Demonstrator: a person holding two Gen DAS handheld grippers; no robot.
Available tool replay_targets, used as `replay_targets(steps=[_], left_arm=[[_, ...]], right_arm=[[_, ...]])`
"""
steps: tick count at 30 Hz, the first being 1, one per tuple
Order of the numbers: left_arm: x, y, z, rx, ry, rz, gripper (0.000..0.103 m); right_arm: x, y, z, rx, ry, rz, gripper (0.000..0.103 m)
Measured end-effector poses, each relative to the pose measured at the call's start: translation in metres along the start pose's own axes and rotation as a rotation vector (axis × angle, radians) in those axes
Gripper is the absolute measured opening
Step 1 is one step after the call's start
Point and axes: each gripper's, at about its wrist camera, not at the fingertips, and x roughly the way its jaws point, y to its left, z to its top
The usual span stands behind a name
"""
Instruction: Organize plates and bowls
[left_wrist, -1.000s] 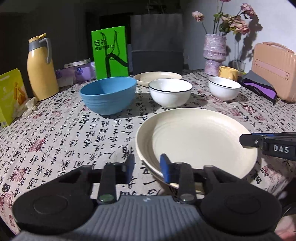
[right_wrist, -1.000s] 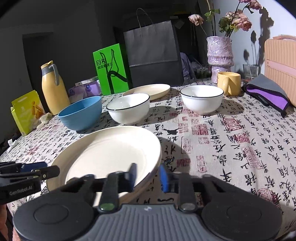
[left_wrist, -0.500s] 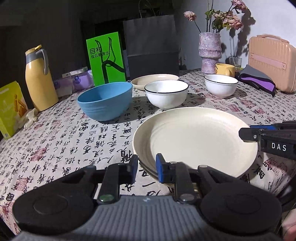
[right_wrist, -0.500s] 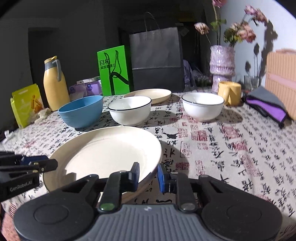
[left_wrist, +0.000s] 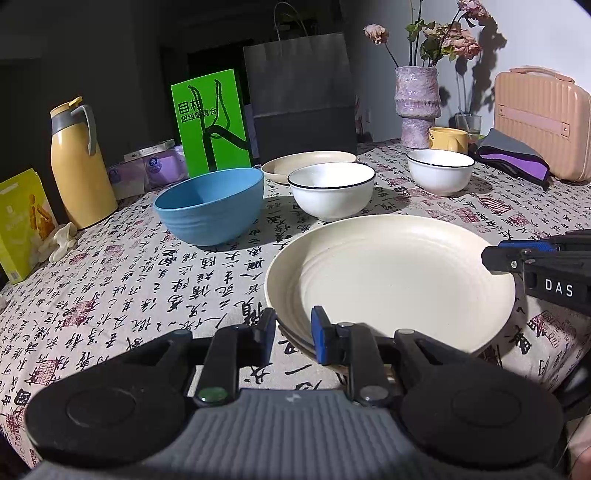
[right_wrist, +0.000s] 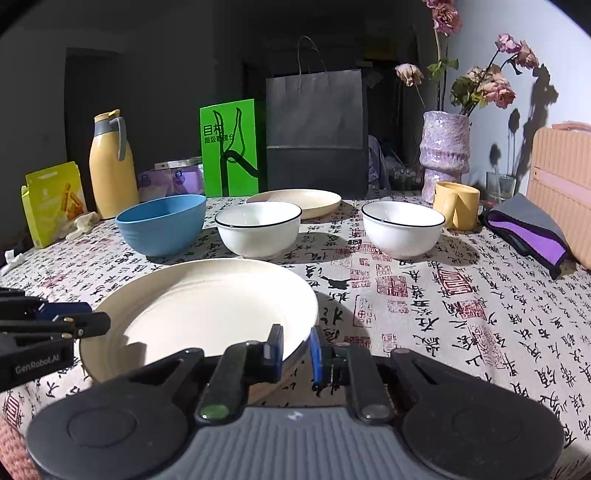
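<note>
A large cream plate (left_wrist: 388, 280) (right_wrist: 207, 306) lies at the near edge of the patterned tablecloth, with further rims stacked under it. My left gripper (left_wrist: 293, 334) is shut on its left rim. My right gripper (right_wrist: 295, 350) has its jaws closing on the opposite rim, which sits between the pads. Each gripper shows in the other's view: the right gripper (left_wrist: 491, 256) and the left gripper (right_wrist: 92, 325). Behind stand a blue bowl (left_wrist: 210, 206) (right_wrist: 162, 225), two white bowls (left_wrist: 330, 190) (left_wrist: 439, 170) and a smaller cream plate (left_wrist: 308, 164).
Along the back stand a yellow thermos (left_wrist: 79, 166), a green sign (left_wrist: 212, 125), a black paper bag (left_wrist: 303, 96), a vase of flowers (left_wrist: 417, 103) and a yellow mug (left_wrist: 445, 140). A pink case (left_wrist: 543, 122) and a purple cloth (left_wrist: 513, 160) lie right.
Both grippers' jaws have narrowed onto the large plate's rims. Both views have rolled slightly; the plate stays in place.
</note>
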Motion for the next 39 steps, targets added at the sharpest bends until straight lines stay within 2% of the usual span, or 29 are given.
replay_targets(steps=[12, 15, 22, 27, 29, 31, 33, 39], left_arm=[[-0.001, -0.008, -0.005, 0.055, -0.029, 0.034, 0.021], [-0.001, -0.006, -0.003, 0.043, -0.022, 0.025, 0.021], [0.011, 0.018, 0.017, -0.077, 0.042, -0.023, 0.022], [0.033, 0.031, 0.028, -0.147, 0.105, -0.014, 0.022], [0.04, 0.032, 0.029, -0.151, 0.121, -0.01, 0.023], [0.044, 0.029, 0.028, -0.139, 0.123, -0.007, 0.022], [0.043, 0.025, 0.028, -0.125, 0.109, -0.023, 0.016], [0.043, 0.02, 0.026, -0.091, 0.076, -0.01, 0.016]], right_arm=[[-0.004, 0.008, -0.008, -0.103, -0.053, -0.025, 0.015], [-0.003, 0.006, -0.006, -0.085, -0.042, -0.016, 0.015], [0.007, -0.017, 0.016, 0.038, 0.021, 0.062, 0.014], [0.027, -0.028, 0.025, 0.101, 0.092, 0.065, 0.016], [0.032, -0.029, 0.026, 0.106, 0.105, 0.068, 0.016], [0.035, -0.028, 0.026, 0.103, 0.109, 0.072, 0.012], [0.037, -0.026, 0.026, 0.093, 0.102, 0.062, 0.008], [0.037, -0.022, 0.024, 0.054, 0.076, 0.043, 0.007]])
